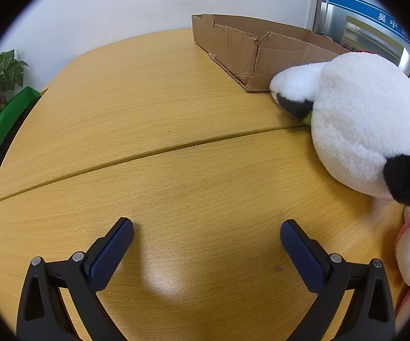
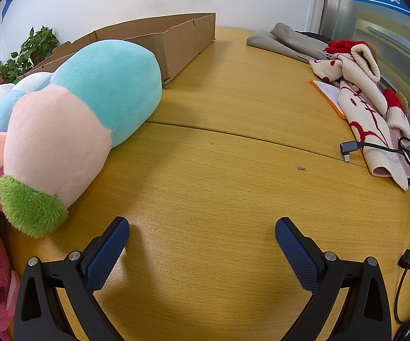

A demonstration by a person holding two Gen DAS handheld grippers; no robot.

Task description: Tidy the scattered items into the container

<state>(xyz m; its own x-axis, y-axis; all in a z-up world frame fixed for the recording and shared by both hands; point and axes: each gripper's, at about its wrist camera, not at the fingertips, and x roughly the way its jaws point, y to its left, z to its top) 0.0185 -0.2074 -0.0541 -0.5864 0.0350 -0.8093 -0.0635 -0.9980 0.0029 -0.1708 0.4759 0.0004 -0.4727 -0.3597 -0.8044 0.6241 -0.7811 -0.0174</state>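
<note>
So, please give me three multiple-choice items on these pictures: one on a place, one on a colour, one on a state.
1. Where does the cardboard box stand?
A. at the table's far side by the wall
B. on the floor
C. on a chair

2. Which colour is the tuft at the near end of the blue and pink plush?
A. yellow
B. green
C. black

3. How are the left gripper and right gripper?
A. both open, empty
B. both shut
C. left holds a toy

Key: 1 A, box on tabletop before the wall; 2 B, green fuzzy end; 3 A, fingers spread over bare wood.

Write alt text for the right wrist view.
The open right gripper hovers empty over a wooden table. To its left lies a pastel plush toy beside a cardboard box; a patterned knit scarf lies at right.
</note>
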